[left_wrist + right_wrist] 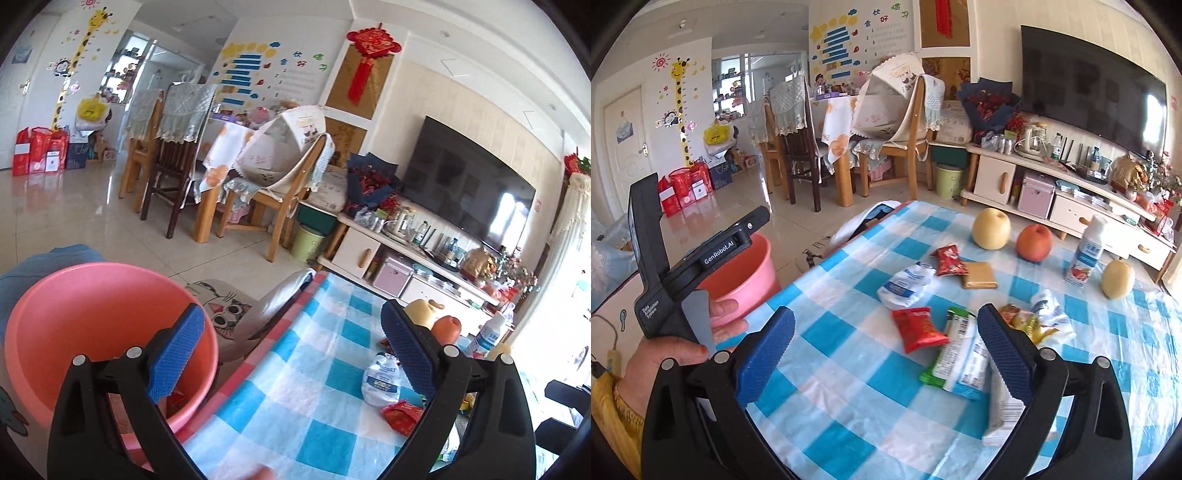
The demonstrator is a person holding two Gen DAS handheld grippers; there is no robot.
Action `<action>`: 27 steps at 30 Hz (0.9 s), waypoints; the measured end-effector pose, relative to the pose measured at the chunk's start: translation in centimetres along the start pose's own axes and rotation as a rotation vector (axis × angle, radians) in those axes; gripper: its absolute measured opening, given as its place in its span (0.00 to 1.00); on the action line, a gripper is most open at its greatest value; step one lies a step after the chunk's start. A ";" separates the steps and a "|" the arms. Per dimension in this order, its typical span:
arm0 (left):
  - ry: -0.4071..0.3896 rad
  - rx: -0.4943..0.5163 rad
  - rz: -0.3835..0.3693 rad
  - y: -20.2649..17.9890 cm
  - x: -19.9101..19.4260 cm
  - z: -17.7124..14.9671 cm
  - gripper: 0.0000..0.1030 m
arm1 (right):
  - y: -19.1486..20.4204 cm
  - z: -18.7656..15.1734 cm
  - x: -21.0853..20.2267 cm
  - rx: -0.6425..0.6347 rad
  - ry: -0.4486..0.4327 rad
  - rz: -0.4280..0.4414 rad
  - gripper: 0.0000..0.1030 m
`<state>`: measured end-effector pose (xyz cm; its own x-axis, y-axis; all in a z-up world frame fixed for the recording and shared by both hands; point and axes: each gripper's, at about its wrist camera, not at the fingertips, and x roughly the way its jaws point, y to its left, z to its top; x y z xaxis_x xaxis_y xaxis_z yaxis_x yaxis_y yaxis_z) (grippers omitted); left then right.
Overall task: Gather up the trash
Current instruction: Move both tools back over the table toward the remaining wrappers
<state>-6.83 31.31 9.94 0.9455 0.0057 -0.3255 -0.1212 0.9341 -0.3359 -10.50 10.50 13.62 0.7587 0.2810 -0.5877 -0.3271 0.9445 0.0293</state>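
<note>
- My left claw [291,354] stands wide with nothing between its blue pads; one pad hangs over the pink bucket [74,332], the other over the checked tablecloth [295,387].
- My right claw [886,350] is spread just as wide and grips nothing; it hangs over the table, pointing down at the litter.
- In the right view my left hand [676,347] holds the other black tool beside the bucket [746,284], which sits off the table's left edge, lower than the tabletop.
- Something red lies in the bottom of the bucket in the left view; I cannot tell what it is.
- The trash lies spread on the tablecloth [849,387]: a red snack packet [918,328] just ahead of my right claw, and a green and white wrapper [956,354] touching its right side.
- A crumpled white and blue bag [905,286] lies further on, with a second red packet [949,260] and a flat brown packet [979,275] behind it.
- By the right pad lies a yellow and orange wrapper [1023,319], and beside it a crumpled white bag [1052,310].
- A white ridged wrapper [1001,410] lies under the right finger, partly hidden.
- At the far side stand a pear [991,229], an apple [1034,243], a white bottle [1086,254] and a smaller pear [1117,278], apart from the wrappers.
</note>
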 end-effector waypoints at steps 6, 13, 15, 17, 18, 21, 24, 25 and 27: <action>0.037 0.051 -0.035 -1.9 0.8 -0.8 0.96 | -3.3 -0.9 -1.4 0.037 -0.012 -0.071 0.95; 0.074 0.166 -0.017 -4.4 1.3 -1.6 0.96 | -7.2 -1.8 -2.2 0.129 0.013 -0.084 0.95; 0.099 0.192 -0.007 -5.0 1.6 -1.9 0.96 | -8.1 -2.0 -2.5 0.152 0.017 -0.079 0.95; 0.136 0.219 0.007 -5.5 2.1 -2.1 0.96 | -8.9 -2.1 -2.7 0.167 0.022 -0.081 0.95; 0.164 0.235 0.020 -5.8 2.4 -2.3 0.96 | -9.3 -2.2 -2.8 0.172 0.025 -0.083 0.95; 0.244 0.279 0.041 -7.0 3.5 -2.9 0.96 | -10.6 -2.4 -3.1 0.199 0.038 -0.085 0.95; 0.261 0.327 0.066 -8.3 4.1 -3.6 0.96 | -11.8 -2.6 -3.4 0.224 0.055 -0.094 0.95; 0.262 0.339 0.066 -8.6 4.3 -3.8 0.96 | -12.2 -2.6 -3.4 0.228 0.062 -0.103 0.95; 0.276 0.341 0.042 -9.5 5.0 -4.0 0.96 | -12.9 -2.6 -3.4 0.234 0.079 -0.129 0.95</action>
<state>-2.15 21.05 8.02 0.8200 -0.0064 -0.5723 -0.0073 0.9997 -0.0217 -10.32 -3.11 13.10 0.7365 0.1508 -0.6594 -0.0851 0.9877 0.1308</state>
